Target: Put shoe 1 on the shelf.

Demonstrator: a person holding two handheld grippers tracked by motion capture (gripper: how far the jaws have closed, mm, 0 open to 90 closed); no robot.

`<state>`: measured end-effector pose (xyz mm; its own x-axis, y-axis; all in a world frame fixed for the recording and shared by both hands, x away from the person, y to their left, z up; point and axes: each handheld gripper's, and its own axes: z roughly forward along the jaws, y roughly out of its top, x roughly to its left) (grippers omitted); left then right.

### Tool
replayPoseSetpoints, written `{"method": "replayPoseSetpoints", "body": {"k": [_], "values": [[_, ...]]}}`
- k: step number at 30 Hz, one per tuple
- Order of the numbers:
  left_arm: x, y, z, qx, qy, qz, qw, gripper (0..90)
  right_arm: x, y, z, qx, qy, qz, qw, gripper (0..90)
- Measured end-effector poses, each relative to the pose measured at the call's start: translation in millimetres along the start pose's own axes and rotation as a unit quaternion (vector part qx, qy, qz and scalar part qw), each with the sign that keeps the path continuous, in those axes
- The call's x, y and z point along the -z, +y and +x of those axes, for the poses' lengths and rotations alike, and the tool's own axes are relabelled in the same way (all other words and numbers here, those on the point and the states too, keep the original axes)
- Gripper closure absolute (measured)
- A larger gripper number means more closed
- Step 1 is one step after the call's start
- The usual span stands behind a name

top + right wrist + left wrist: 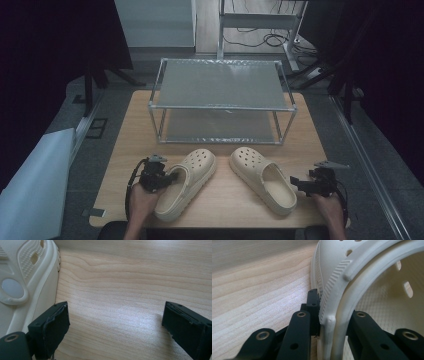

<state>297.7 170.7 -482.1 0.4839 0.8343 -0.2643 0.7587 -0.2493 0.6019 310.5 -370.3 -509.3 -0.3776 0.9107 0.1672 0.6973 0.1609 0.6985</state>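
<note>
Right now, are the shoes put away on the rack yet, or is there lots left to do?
Nothing is put away yet: the metal rack has both shelves bare. In hand: the left gripper is shut on the side wall of the left clog. The right gripper is open beside the right clog, not holding it. Probably both clogs are bound for the rack.

My high view is dim, with dark corners around the wooden table [220, 197]. In my gripper views, soft overhead glare whitens the grain beside the cream clog [367, 277], whose nearest rim blurs; shadows stay faint.
</note>
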Motion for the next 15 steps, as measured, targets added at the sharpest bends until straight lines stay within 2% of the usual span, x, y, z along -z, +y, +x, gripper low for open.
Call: {"method": "replayPoseSetpoints", "body": {"k": [2,6,11,15], "values": [[0.5,-0.4,4.0,0.015,-0.012,-0.003,0.9998,77.1,-0.1,-0.1,-0.2,-0.001,0.0,0.0,1.0,7.3],[2.1,-0.5,9.4,0.031,-0.029,-0.002,0.9991,77.2,-0.1,-0.1,-0.1,-0.002,0.001,0.0,1.0,7.4],[7.7,2.2,12.0,0.041,-0.038,-0.009,0.9984,77.2,-0.2,-0.2,-0.3,-0.003,0.003,0.001,1.0,7.6],[13.6,7.4,14.4,0.054,-0.054,-0.012,0.997,77.1,-0.7,-0.4,-0.3,-0.004,0.005,0.0,1.0,7.9]]}}
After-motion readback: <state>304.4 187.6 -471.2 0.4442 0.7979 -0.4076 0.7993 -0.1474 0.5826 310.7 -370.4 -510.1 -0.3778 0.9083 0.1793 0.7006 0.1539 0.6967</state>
